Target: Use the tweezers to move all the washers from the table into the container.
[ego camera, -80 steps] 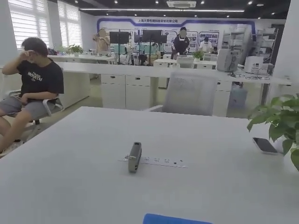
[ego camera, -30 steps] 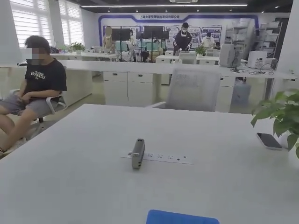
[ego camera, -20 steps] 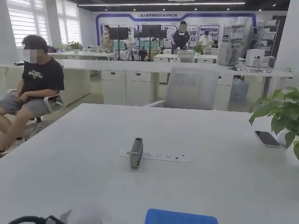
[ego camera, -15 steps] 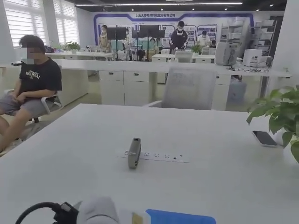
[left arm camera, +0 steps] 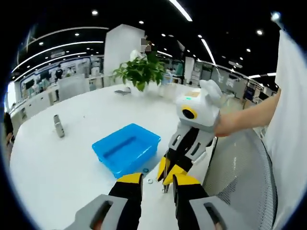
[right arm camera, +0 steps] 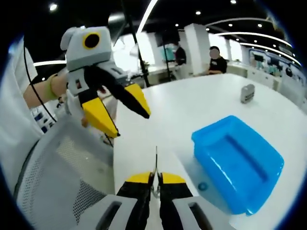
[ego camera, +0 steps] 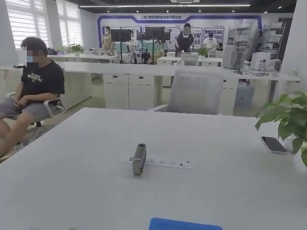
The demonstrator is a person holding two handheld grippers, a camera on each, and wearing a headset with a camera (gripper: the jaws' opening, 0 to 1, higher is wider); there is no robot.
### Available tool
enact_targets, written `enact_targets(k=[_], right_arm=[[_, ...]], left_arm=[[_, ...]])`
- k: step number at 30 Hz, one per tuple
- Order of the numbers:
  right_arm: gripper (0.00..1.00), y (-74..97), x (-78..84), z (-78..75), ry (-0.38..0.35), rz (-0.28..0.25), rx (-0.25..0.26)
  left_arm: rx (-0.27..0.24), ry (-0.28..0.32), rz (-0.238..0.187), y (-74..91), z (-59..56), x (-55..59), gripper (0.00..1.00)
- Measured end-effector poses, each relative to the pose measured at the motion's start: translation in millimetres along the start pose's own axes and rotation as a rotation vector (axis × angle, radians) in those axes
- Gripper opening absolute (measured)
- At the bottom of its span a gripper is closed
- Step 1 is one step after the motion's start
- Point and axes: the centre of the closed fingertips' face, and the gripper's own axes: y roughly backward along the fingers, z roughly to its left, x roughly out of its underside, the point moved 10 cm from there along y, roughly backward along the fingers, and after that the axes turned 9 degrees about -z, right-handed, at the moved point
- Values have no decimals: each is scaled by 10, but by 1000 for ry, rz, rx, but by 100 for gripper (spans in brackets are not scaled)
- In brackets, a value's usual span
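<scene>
L gripper: left gripper (left arm camera: 157, 180) jaws apart, nothing between them; held above table (ego camera: 72, 182) edge, near right gripper.
R gripper: right gripper (right arm camera: 155, 179) jaws closed on tweezers (right arm camera: 156, 165); thin metal tips stick out fwd past the jaws, pointing down at table.
Washers: washers (left arm camera: 150, 181), 2 small rings flat on table, just beside container's near corner, outside it, close to the tweezer tips.
Container: container (left arm camera: 125, 149), blue shallow tray, on table near front edge; whether it holds anything, can't tell.
Bkgd: power strip (ego camera: 160, 163) mid-table w/ grey adapter; phone (ego camera: 273, 144) and plant (ego camera: 288, 120) at table's right side; person (ego camera: 33, 91) seated far left; chair (ego camera: 195, 93) behind table.
</scene>
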Motion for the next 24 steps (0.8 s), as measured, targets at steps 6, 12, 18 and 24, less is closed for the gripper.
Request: enact_targets(k=[6,12,18,24], right_arm=[[2,81,-62,25,-87,-90,16],[2,219,-227,67,-114,-148,33],[2,367,-387,64,-104,-180,76],[2,510,-524,-13,-89,-202,135]], left_arm=[[-156,188,-169,215,-48,248,50],[-299,145,-231,256,-95,402,72],[-351,11,-255,211,-100,357,86],[-361,38,-352,226,-89,321,99]])
